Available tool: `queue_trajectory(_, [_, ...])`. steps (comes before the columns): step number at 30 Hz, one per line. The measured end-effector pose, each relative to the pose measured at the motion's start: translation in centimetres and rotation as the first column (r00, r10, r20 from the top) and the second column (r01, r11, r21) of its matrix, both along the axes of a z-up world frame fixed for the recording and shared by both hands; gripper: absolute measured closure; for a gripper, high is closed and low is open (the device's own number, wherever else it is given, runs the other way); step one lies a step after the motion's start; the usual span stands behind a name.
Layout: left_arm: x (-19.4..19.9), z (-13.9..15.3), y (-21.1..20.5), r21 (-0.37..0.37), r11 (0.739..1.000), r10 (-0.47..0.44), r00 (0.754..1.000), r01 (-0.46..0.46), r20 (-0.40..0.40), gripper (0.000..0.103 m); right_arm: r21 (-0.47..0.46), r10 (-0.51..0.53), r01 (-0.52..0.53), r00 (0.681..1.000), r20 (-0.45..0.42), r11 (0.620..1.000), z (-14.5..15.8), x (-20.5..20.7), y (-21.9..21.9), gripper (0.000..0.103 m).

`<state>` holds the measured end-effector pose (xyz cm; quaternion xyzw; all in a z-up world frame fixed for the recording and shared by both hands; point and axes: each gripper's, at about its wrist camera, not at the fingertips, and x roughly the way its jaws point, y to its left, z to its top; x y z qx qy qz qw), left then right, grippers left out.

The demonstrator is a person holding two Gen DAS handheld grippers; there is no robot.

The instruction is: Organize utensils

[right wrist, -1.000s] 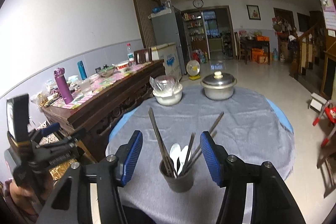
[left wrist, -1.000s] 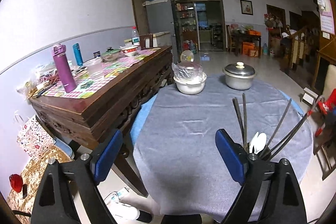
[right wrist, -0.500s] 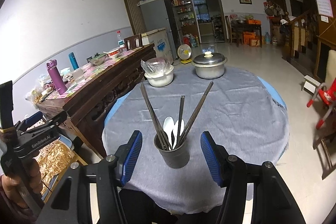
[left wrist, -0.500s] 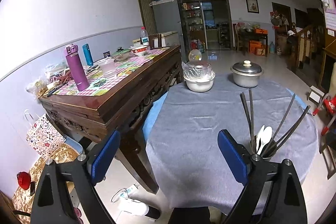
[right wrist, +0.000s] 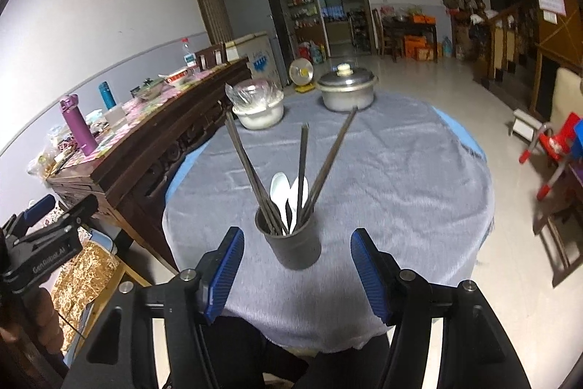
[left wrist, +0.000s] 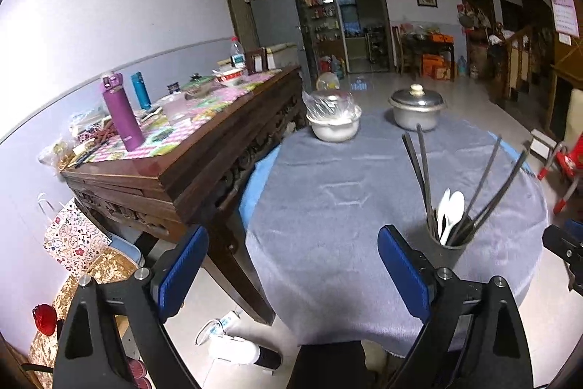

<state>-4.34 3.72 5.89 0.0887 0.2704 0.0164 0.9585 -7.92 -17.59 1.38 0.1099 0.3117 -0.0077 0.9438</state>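
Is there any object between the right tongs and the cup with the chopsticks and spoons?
Nothing visible stands between them. The right tongs are open and the utensil cup stands straight ahead of them on the grey tablecloth, only bare cloth around it. The covered bowl and lidded pot sit far behind the cup.

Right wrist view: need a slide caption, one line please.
Open right gripper facing a cup of chopsticks and white spoons on a grey-clothed table.
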Motion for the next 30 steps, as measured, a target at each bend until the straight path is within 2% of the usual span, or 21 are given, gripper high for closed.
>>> queue_trajectory(11, [0.1,-0.8,-0.1,-0.005,1.000,-0.007,1.000,0.006,-0.023,0.009,-0.067,-0.025,0.021,0.998,-0.054,0.998,-1.2,0.9,1.1,0.038])
queue_trajectory(18, [0.2,-1.0,0.5,-0.021,1.000,-0.002,1.000,0.001,-0.024,0.009,-0.103,-0.031,0.027,0.999,-0.037,0.994,-0.7,0.8,1.7,0.038])
queue_trajectory(30, [0.3,-1.2,1.0,-0.039,0.999,-0.005,1.000,0.003,-0.031,0.009,-0.104,-0.030,0.026,0.999,-0.036,0.994,-0.4,1.2,1.7,0.038])
